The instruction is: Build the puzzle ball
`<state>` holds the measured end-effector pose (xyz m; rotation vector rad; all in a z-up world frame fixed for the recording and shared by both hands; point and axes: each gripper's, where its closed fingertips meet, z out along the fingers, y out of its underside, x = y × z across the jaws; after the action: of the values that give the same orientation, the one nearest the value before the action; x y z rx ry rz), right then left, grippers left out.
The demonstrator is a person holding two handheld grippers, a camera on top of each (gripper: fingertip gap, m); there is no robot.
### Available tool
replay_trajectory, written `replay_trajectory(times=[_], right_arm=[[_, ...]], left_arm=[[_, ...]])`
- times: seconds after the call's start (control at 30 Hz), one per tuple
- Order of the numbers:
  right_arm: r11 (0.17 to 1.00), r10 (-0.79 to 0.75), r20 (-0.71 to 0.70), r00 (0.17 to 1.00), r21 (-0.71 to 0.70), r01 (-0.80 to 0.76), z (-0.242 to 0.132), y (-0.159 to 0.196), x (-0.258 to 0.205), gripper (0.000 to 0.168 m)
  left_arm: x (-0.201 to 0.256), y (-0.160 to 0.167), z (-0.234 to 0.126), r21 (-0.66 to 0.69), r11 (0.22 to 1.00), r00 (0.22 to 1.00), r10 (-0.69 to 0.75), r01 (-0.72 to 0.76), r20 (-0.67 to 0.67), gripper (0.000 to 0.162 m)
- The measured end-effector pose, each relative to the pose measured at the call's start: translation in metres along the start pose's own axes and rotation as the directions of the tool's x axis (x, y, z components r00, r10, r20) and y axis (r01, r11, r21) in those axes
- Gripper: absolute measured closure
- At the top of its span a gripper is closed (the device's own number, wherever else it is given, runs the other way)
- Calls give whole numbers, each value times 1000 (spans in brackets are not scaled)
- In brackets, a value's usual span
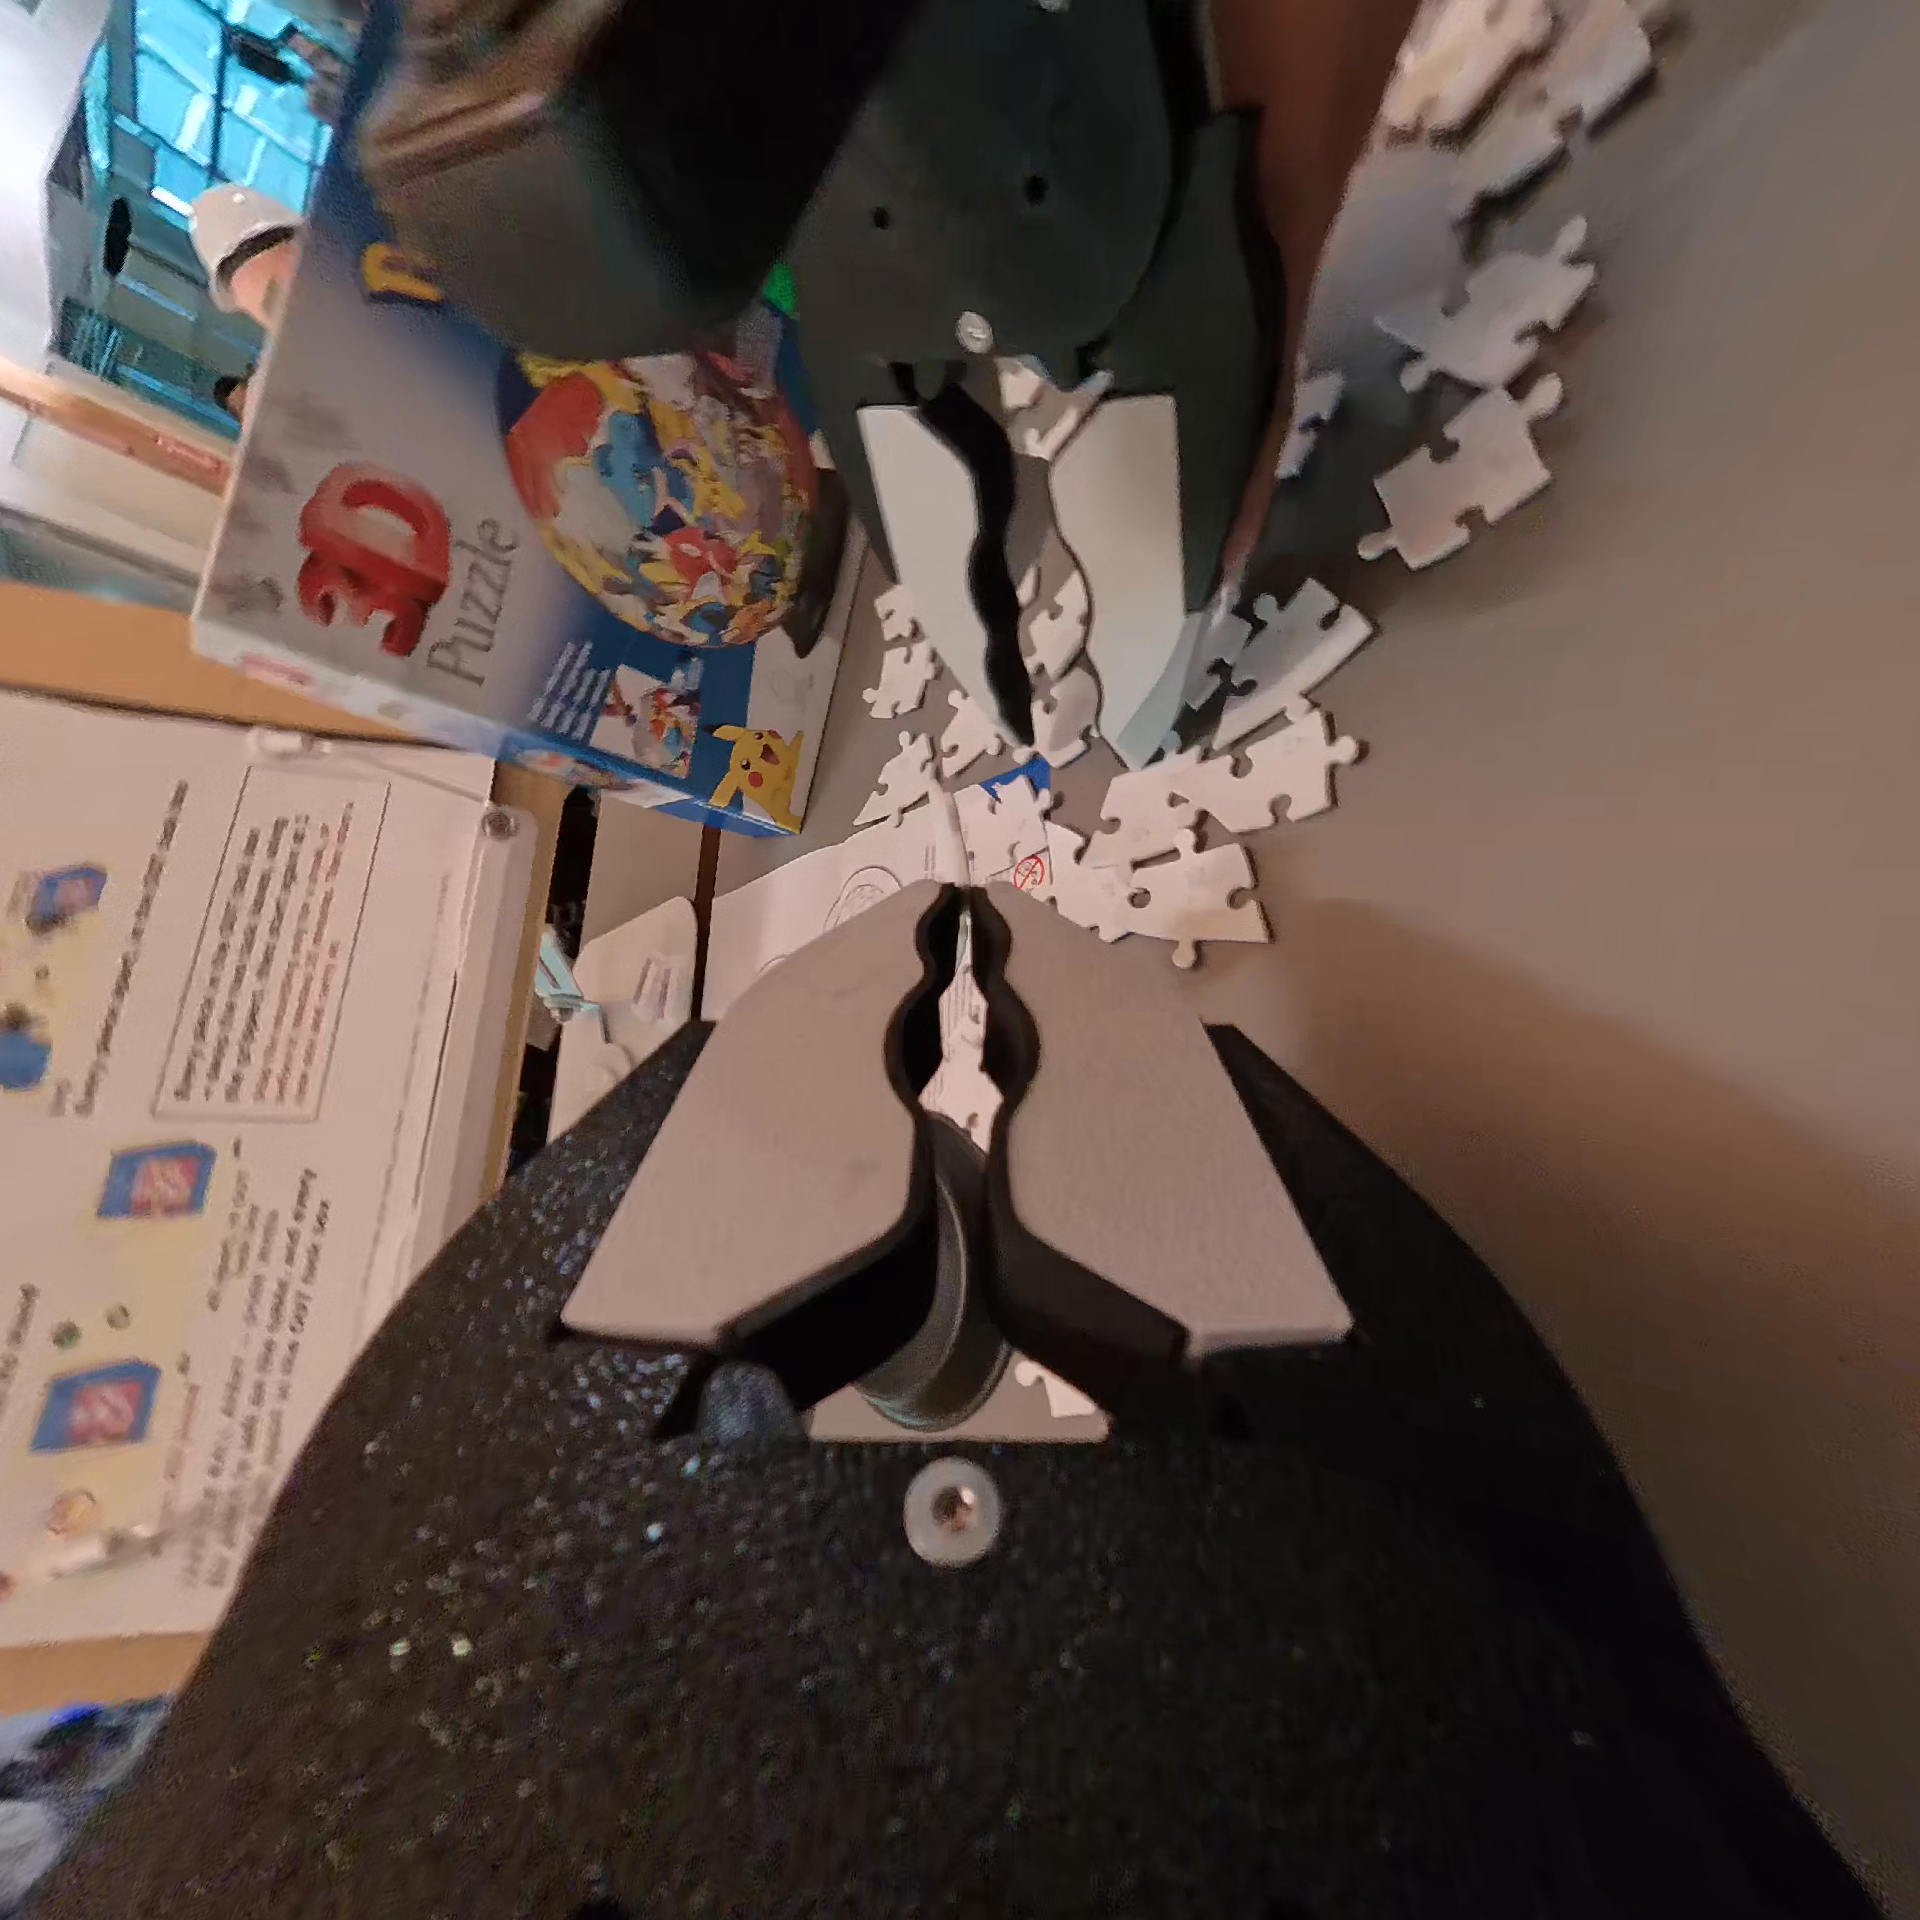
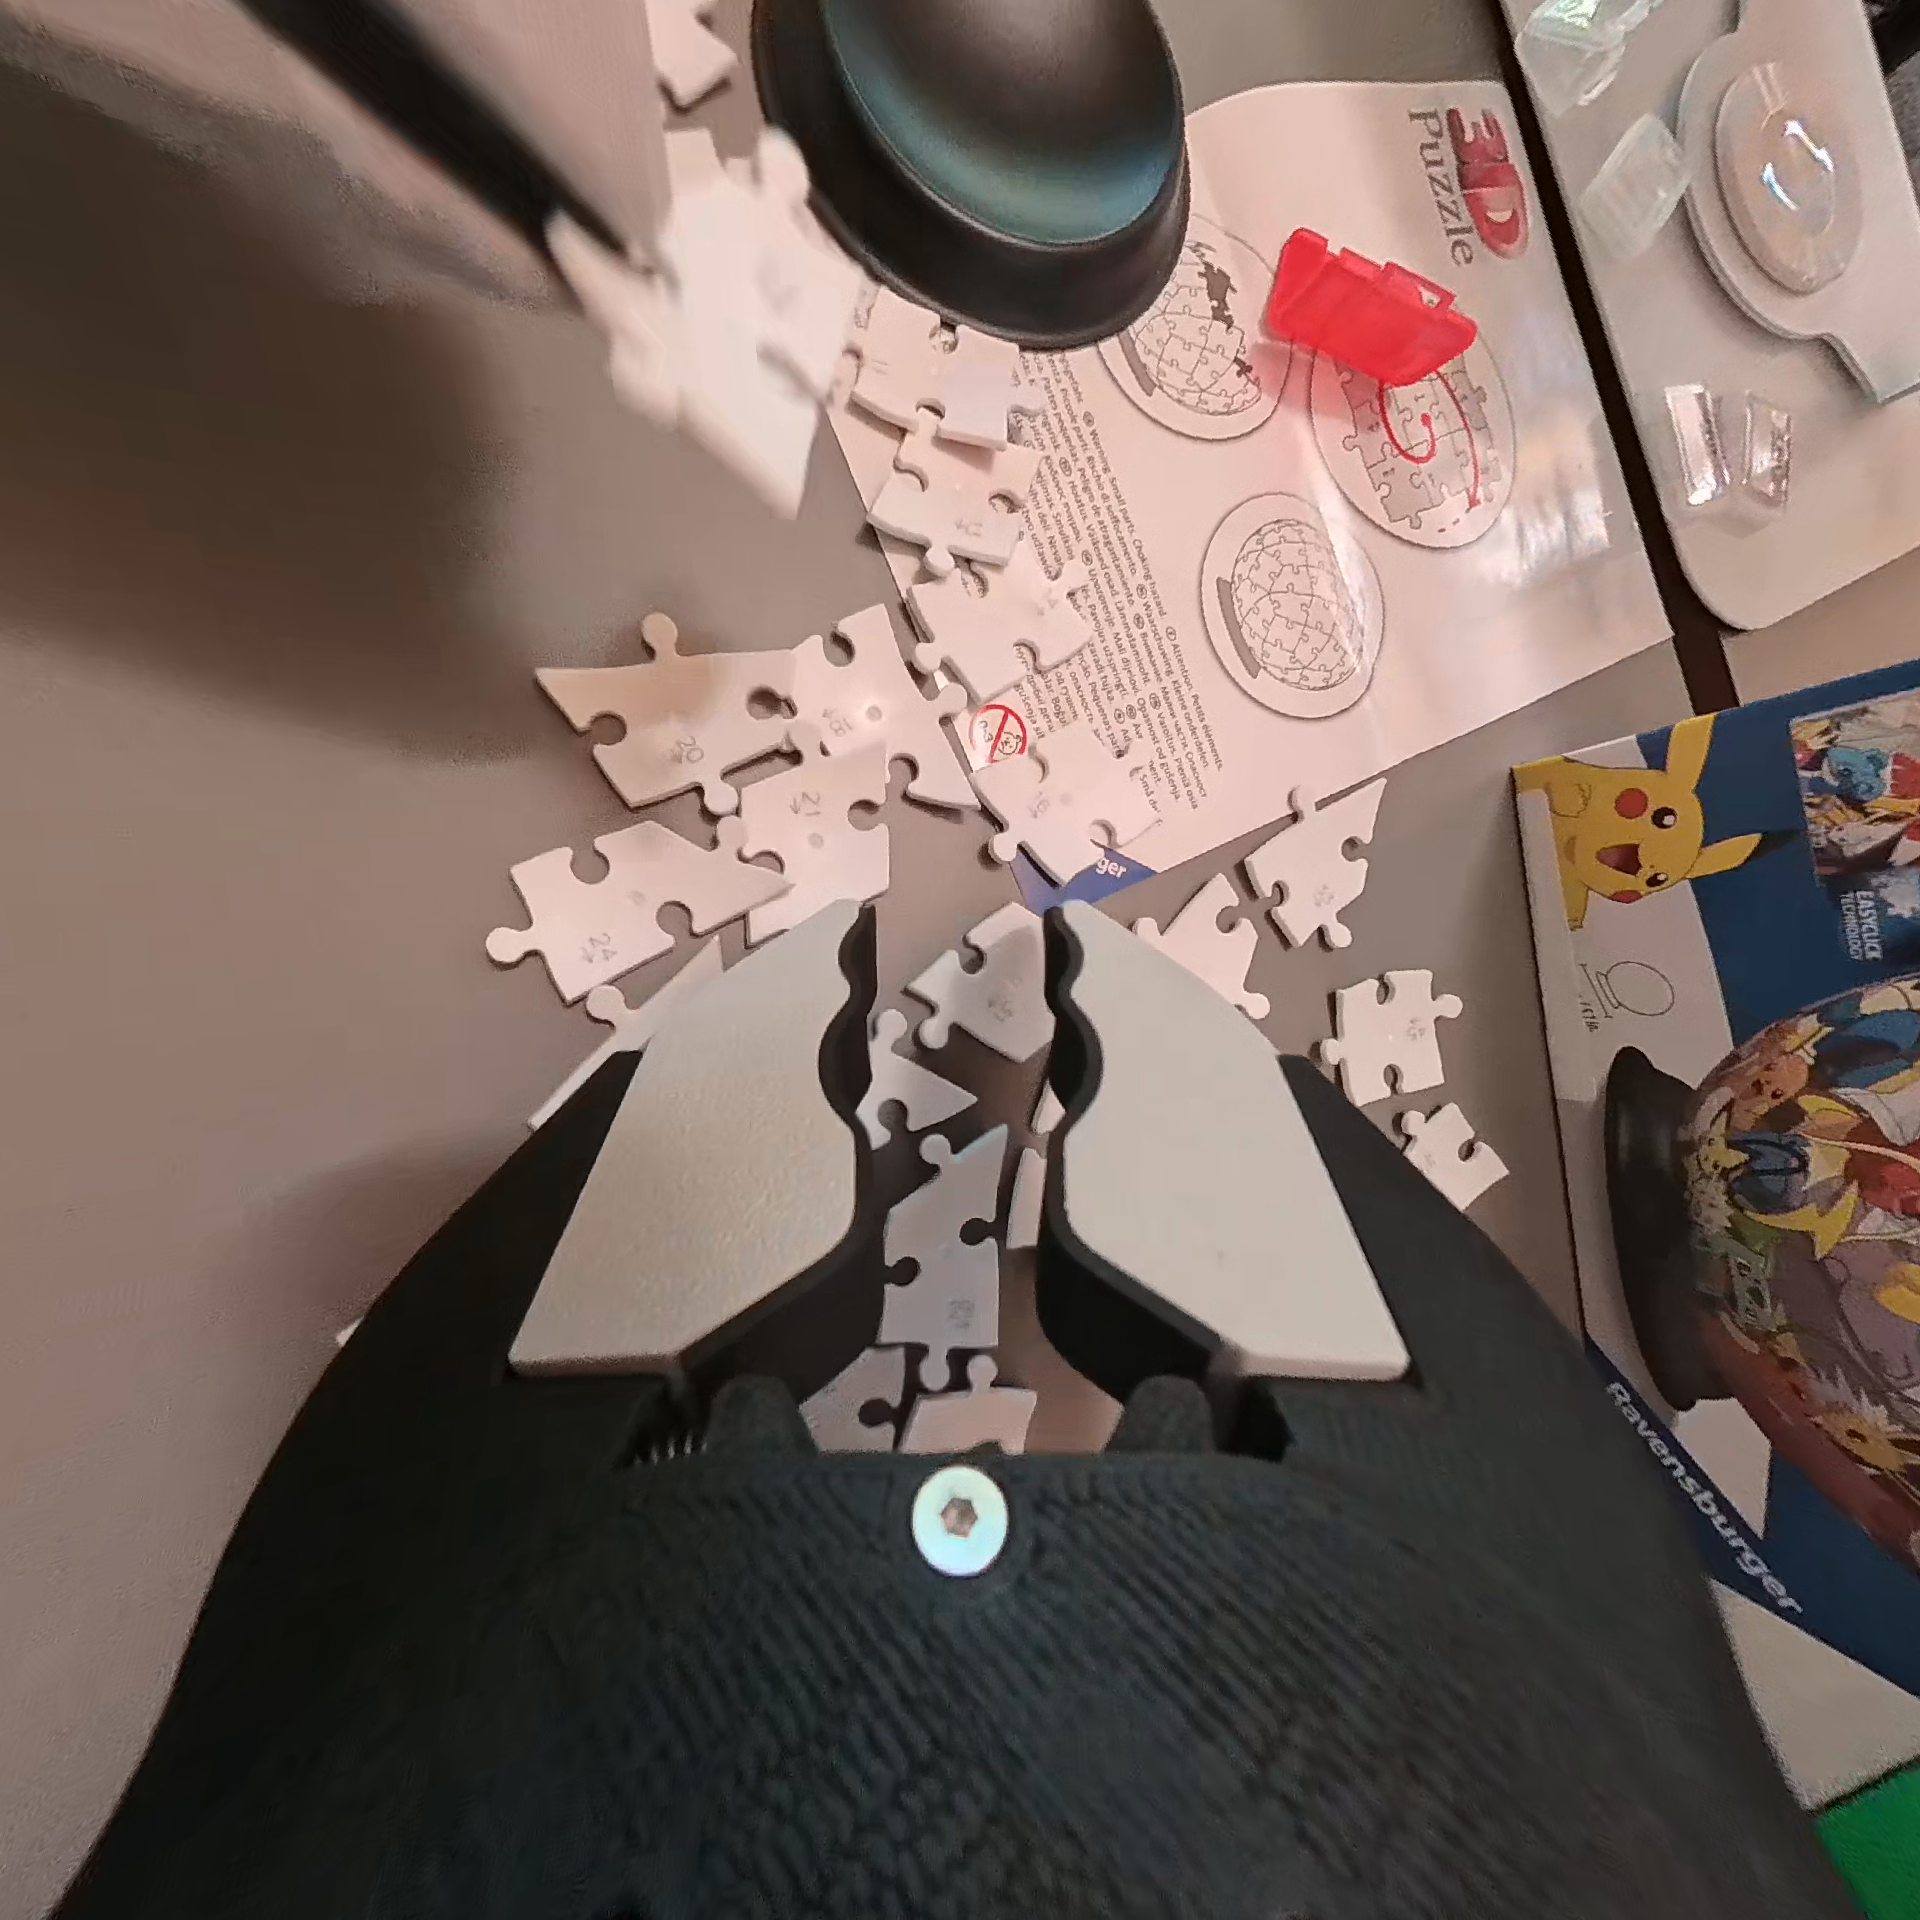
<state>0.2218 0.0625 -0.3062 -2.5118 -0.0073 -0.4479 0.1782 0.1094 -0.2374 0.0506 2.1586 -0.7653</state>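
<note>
Left gripper (image 1: 966,904) nearest in the left wrist view, jaws nearly together, pinching a thin white edge at the tips, cannot tell what it belongs to; a dark round part sits between the finger bases. Right gripper (image 2: 961,920) jaws apart, nothing held, hovering low over white puzzle pieces (image 2: 665,748) lying blank side up with small printed marks, loose on the grey table (image 2: 260,831); one long piece (image 2: 945,1247) lies between the open fingers. Pieces spread in a heap, some overlapping the white instruction sheet (image 2: 1382,644), which lies flat just past them. Red plastic part (image 2: 1361,307) rests on the sheet. Black round stand (image 2: 997,156) blurred at the top of the right wrist view, above the sheet. Puzzle box (image 2: 1745,1195) with colourful ball art lies to the right, flat on the table. A white card with clear plastic parts (image 2: 1756,187) sits beyond a dark gap. In the left wrist view the right gripper (image 1: 1023,582) shows farther off, over the pieces, box (image 1: 468,520) beside it. More pieces (image 1: 1475,312) trail toward the far corner. A printed white sheet (image 1: 208,1143) lies on a brown surface at left; blue-lit windows (image 1: 177,135) far back.
</note>
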Motion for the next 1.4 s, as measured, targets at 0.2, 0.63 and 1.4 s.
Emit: replay_trajectory(times=[0.2,0.63,1.4], right_arm=[[999,33,-38,999,-42,-34,-15,22,5,131],[991,132,-84,988,4,-133,-37,35,17,126],[900,319,-32,947,325,-292,-85,-13,7,126]], left_arm=[[19,-3,33,-110,929,933,342,-354,-116,161],[40,-12,78,-35,781,758,593,-623,-272,161],[-127,91,-146,122,715,661,-687,688,302,119]])
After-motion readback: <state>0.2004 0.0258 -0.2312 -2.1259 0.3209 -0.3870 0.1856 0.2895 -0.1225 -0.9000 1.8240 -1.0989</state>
